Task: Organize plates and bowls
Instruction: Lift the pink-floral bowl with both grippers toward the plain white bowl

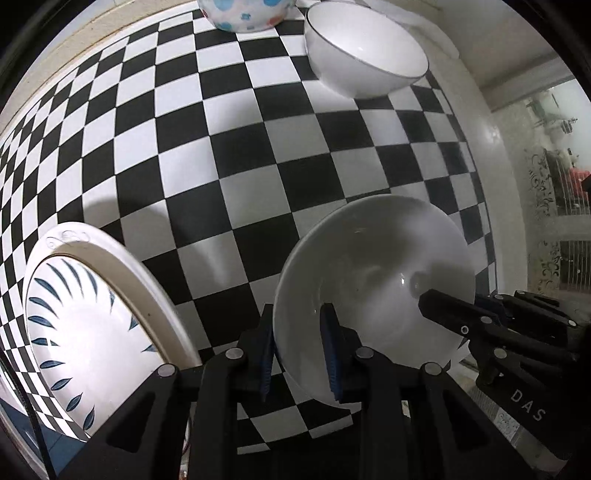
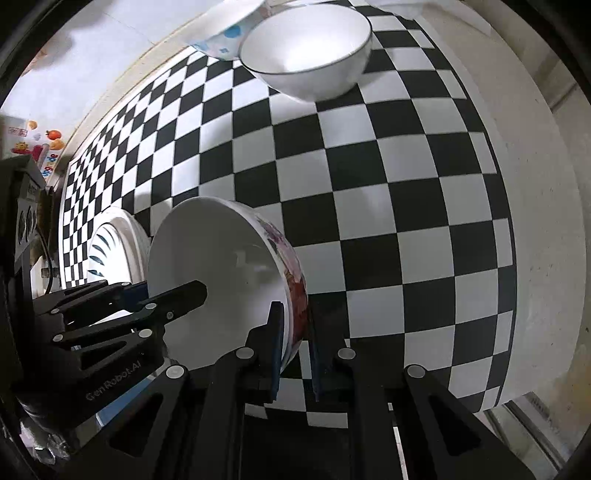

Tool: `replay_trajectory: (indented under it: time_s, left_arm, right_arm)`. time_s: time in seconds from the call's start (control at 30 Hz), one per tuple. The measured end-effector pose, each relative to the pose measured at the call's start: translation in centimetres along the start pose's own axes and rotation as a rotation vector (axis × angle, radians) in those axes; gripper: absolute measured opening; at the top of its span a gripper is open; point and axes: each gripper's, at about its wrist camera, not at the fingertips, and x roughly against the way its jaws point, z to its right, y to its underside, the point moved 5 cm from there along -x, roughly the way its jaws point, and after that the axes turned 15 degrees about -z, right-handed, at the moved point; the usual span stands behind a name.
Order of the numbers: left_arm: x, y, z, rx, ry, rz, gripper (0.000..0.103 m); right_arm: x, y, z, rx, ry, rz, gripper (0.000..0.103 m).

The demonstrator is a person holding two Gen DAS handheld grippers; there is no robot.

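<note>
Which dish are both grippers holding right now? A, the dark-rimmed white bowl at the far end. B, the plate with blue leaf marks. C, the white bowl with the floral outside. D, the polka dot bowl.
C: the left gripper and the right gripper each straddle the rim of the floral bowl, on opposite sides.

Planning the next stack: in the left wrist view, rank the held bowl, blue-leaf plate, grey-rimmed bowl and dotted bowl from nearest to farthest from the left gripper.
1. Held bowl: between the left gripper fingers.
2. Blue-leaf plate: close, on the left.
3. Grey-rimmed bowl: far, up right.
4. Dotted bowl: top edge, slightly beyond the grey-rimmed one.
</note>
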Motion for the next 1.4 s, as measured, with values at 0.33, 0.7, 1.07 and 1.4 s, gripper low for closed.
replay_trajectory:
  time_s: [0.33, 0.7, 1.07, 1.4]
  left_arm:
    - [-1.3, -0.9, 1.5, -0.025, -0.016, -0.014, 0.021]
    - [8.8, -1.9, -1.8, 0.060, 0.109, 0.121, 0.025]
    - [10.2, -15.5, -1.7, 0.060, 0.109, 0.110, 0.026]
    - [5.5, -20.1, -0.1, 0.004, 0.051, 0.026, 0.019]
  right_arm:
    - [-1.3, -0.5, 1.2, -0.040, -0.009, -0.031, 0.014]
    - [6.8, -1.5, 3.1, -0.065, -0.122, 0.056, 0.017]
    - [9.8, -15.4, 5.3, -0.110, -0.132, 0.146, 0.033]
    - [5.4, -21.5, 6.0, -0.146, -0.143, 0.066, 0.028]
